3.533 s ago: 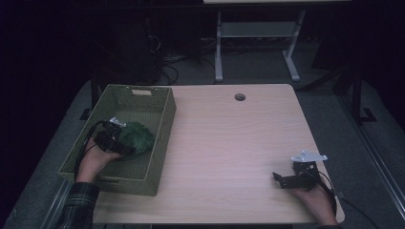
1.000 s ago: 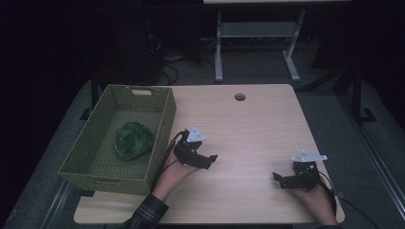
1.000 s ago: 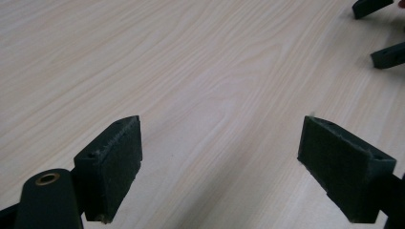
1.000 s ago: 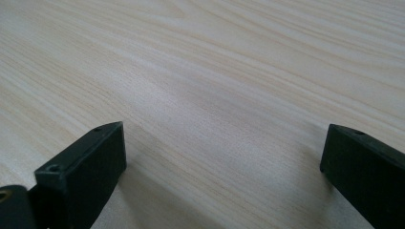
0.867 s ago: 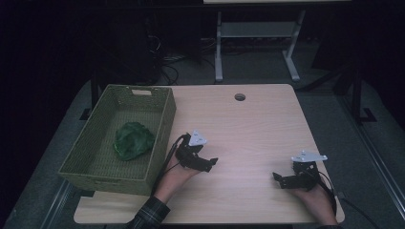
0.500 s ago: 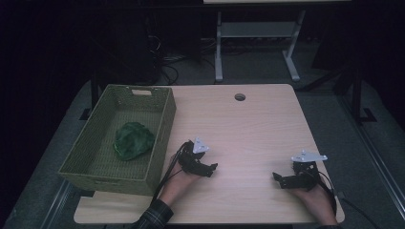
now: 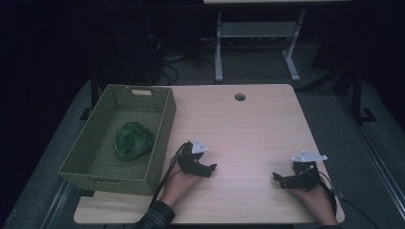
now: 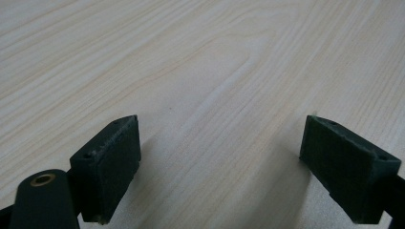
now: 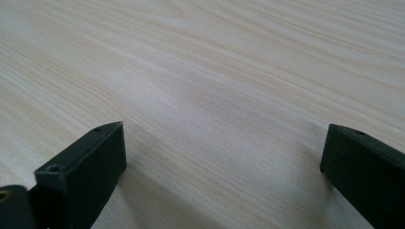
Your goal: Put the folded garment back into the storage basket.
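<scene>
Both jaw pairs stand apart over bare light wooden table [image 7: 253,124]. The left gripper [image 7: 203,168] is nearer the crumpled green cloth [image 7: 133,140], which lies at its ten o'clock inside the olive woven basket [image 7: 160,138]; the right gripper [image 7: 286,180] rests well apart.

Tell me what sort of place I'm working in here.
Probably a lab or test room, dimly lit: a lone wooden table with a cable hole, cables on the grey floor behind, and a white stand. A basket holds something green.
</scene>
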Demonstrator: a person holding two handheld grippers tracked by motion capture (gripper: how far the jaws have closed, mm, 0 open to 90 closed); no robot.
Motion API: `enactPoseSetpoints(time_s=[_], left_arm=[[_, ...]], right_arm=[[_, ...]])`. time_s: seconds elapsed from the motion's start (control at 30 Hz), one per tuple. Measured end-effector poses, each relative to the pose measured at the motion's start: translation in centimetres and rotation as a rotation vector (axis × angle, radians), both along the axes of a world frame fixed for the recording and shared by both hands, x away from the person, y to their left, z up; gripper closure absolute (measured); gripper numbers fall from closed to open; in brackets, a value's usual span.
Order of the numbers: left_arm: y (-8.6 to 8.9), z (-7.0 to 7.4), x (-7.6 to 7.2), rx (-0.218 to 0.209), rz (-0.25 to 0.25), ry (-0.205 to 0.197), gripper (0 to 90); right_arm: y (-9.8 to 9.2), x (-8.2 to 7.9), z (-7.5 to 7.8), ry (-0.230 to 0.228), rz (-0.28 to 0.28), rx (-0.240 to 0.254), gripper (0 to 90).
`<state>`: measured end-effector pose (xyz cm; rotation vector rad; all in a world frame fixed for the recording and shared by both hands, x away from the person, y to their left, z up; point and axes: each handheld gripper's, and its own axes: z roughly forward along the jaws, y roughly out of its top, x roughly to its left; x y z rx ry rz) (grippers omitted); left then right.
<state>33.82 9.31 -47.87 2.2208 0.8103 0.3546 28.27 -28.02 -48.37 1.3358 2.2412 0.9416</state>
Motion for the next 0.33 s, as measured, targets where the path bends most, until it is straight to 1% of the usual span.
enactPoseSetpoints(time_s=[0.33], left_arm=[[0.01, 0.01, 0.01, 0.002, -0.008, -0.001, 13.0]], right_arm=[[0.00, 0.00, 0.00, 0.000, 0.000, 0.000, 1.3]])
